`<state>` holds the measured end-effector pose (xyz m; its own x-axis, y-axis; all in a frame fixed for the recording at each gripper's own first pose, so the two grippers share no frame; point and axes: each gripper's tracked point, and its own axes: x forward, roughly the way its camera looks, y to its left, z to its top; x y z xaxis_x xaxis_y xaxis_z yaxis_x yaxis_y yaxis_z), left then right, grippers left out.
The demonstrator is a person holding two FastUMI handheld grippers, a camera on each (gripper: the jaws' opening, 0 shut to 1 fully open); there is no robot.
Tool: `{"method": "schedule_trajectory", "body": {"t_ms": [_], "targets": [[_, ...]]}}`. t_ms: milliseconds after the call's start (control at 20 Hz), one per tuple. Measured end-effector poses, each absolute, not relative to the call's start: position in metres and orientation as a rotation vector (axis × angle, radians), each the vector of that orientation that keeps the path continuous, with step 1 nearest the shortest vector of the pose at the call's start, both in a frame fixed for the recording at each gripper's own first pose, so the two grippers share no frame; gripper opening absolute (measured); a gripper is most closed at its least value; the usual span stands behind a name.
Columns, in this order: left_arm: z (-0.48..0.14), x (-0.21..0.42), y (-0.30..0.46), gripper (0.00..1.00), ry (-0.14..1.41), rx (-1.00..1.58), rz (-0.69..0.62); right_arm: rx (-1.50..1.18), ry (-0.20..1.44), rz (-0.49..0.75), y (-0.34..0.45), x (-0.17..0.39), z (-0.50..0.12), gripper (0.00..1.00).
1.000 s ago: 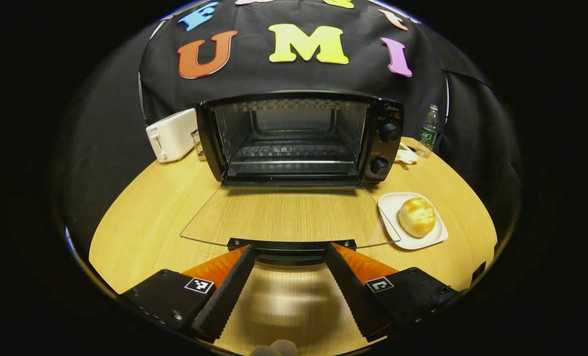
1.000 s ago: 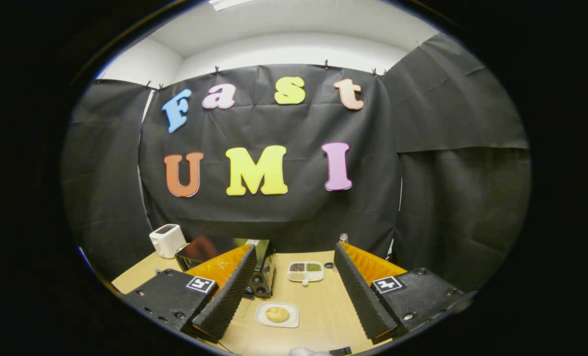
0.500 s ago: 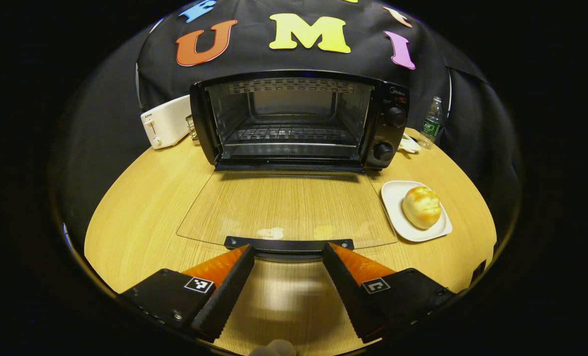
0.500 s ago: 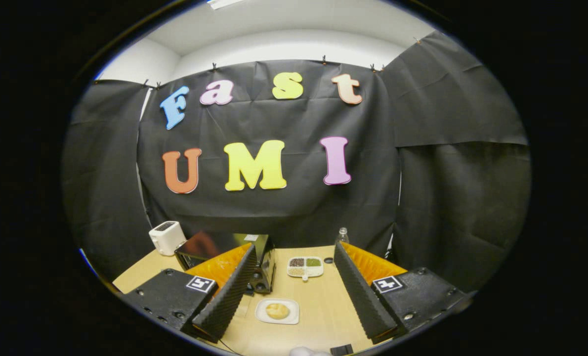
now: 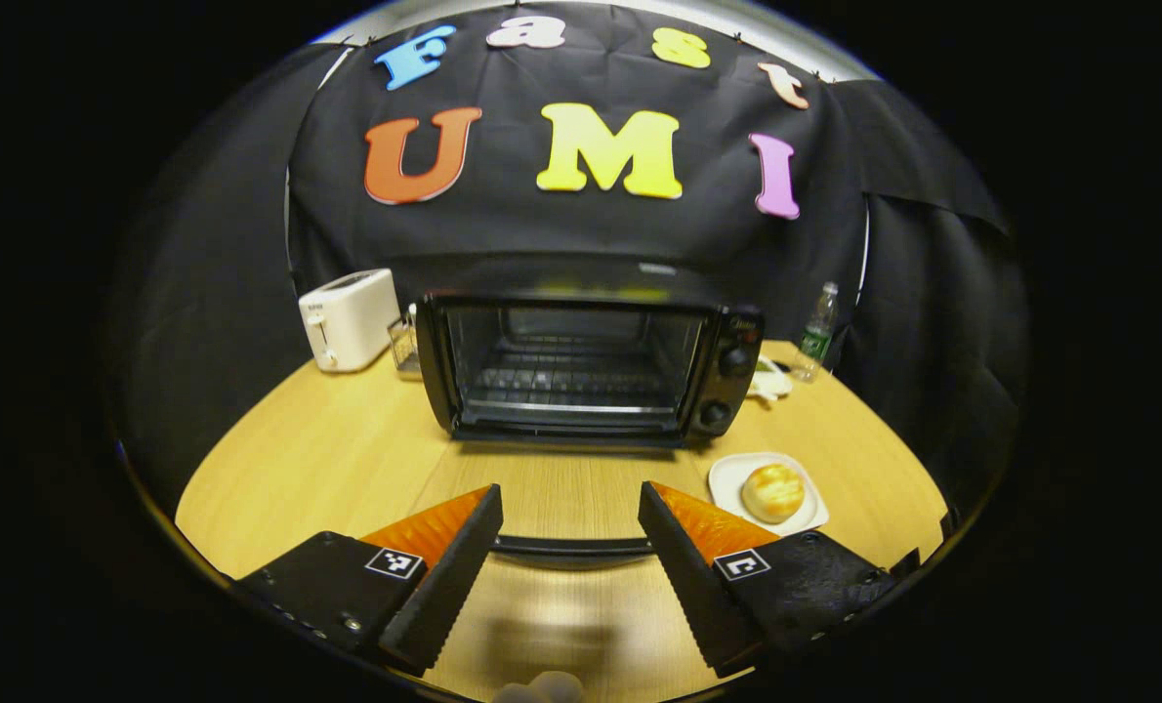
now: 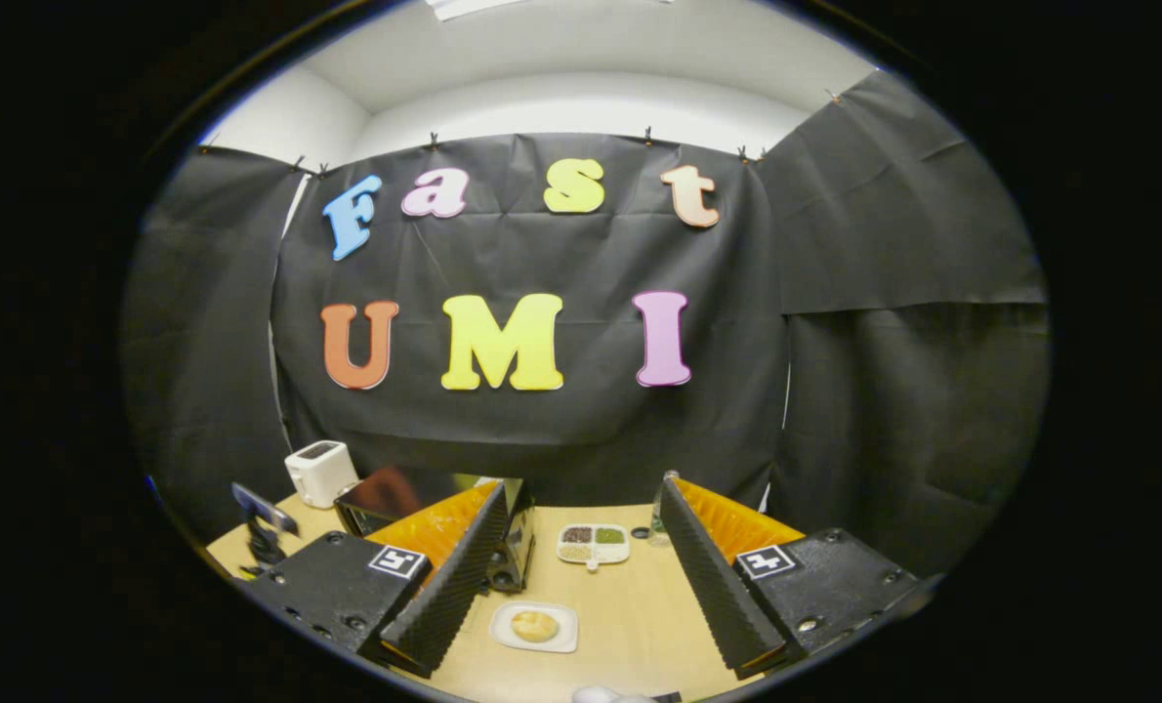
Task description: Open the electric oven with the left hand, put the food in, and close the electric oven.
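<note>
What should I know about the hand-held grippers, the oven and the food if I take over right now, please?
Left hand-held gripper: open, holding nothing, low over the table in front of the door handle.
Right hand-held gripper: open, empty, held high above the table.
Oven: door folded down flat, rack bare.
Bun: on its plate, right of the door, untouched.
Done: oven opened.
Left: pick up the bun, probably with the right one, set it on the rack, then lift the door shut.
</note>
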<state>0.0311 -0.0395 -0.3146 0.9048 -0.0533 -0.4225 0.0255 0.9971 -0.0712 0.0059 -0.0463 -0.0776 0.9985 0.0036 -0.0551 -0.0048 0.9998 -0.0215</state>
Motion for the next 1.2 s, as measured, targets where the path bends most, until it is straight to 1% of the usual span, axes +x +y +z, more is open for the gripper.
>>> {"method": "schedule_trajectory", "body": {"t_ms": [100,300,450,650,700,800,950,1200], "targets": [[-0.262,0.027,-0.028,0.93,0.333,-0.046,-0.030,-0.058,0.075,-0.005,-0.048,0.009,-0.099,1.00],[-0.164,0.007,-0.010,0.92,0.139,-0.028,-0.006,-0.082,0.189,0.009,-0.039,0.010,-0.173,1.00],[-0.112,-0.004,-0.002,0.92,0.048,-0.025,0.005,-0.049,0.284,0.033,-0.026,0.011,-0.227,1.00],[-0.079,-0.020,-0.001,0.92,0.017,-0.065,0.004,-0.037,0.394,0.037,-0.010,0.019,-0.297,1.00],[-0.075,-0.021,0.000,0.92,0.011,-0.056,0.007,-0.027,0.449,0.038,-0.005,0.022,-0.319,1.00],[-0.074,-0.024,-0.001,0.92,0.015,-0.057,-0.002,-0.008,0.498,0.047,0.009,0.031,-0.353,1.00],[-0.078,-0.025,0.003,0.92,0.030,-0.056,0.003,-0.027,0.557,0.059,0.023,0.055,-0.390,1.00],[-0.074,-0.023,0.014,0.92,0.038,-0.038,0.025,-0.022,0.606,0.056,0.035,0.089,-0.425,1.00]]}}
